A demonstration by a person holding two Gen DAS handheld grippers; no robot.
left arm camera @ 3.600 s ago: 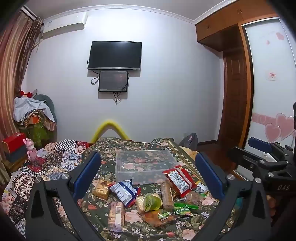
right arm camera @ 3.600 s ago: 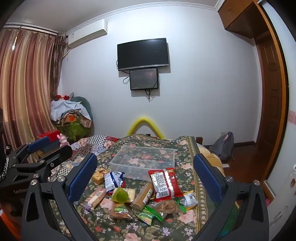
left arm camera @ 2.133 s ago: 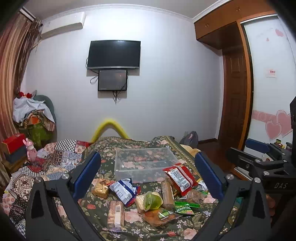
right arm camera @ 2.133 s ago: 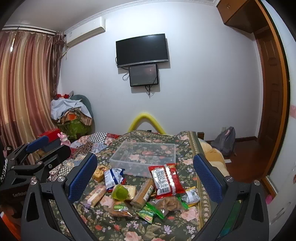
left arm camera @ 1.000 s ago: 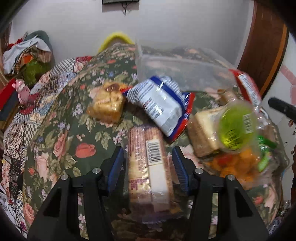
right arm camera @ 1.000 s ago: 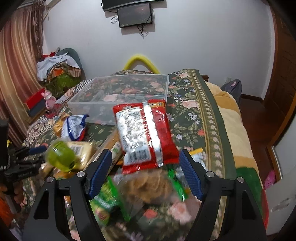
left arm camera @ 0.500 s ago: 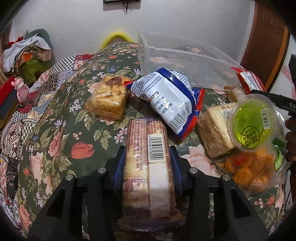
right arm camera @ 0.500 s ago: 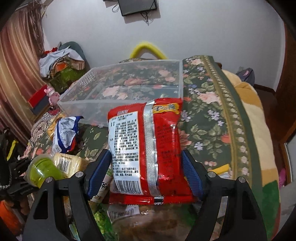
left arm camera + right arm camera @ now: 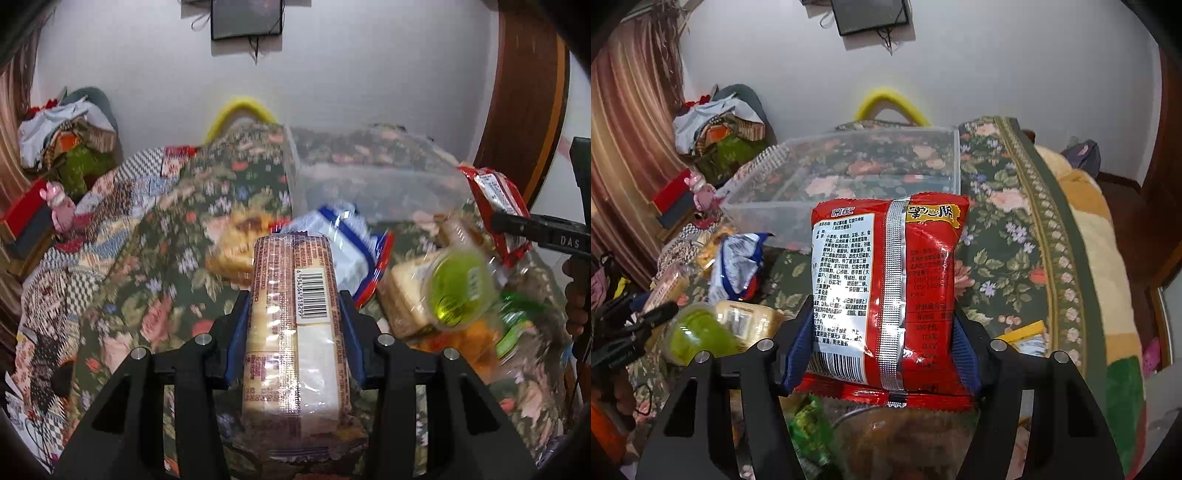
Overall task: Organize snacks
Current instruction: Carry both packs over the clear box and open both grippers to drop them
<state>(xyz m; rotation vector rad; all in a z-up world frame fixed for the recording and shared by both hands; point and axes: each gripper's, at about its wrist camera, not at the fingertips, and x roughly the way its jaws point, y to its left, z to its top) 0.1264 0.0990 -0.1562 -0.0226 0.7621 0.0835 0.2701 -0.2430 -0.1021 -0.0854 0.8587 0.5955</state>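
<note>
Here the long, clear-wrapped biscuit pack (image 9: 295, 332), barcode facing up, is sitting clamped in the left gripper (image 9: 295, 332) above the floral bedspread (image 9: 147, 295). The right gripper (image 9: 882, 350), jaws just closing, is pinching a glossy red packet (image 9: 886, 288) before the empty clear plastic box (image 9: 849, 177). Only the left view is showing the red packet's edge beside a green cup (image 9: 458, 291).

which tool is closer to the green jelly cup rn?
Right, marginally. Green jelly cup lies between them: right tool, shut on red packet, just beside it; left tool, holding biscuit pack, sits further off.
</note>
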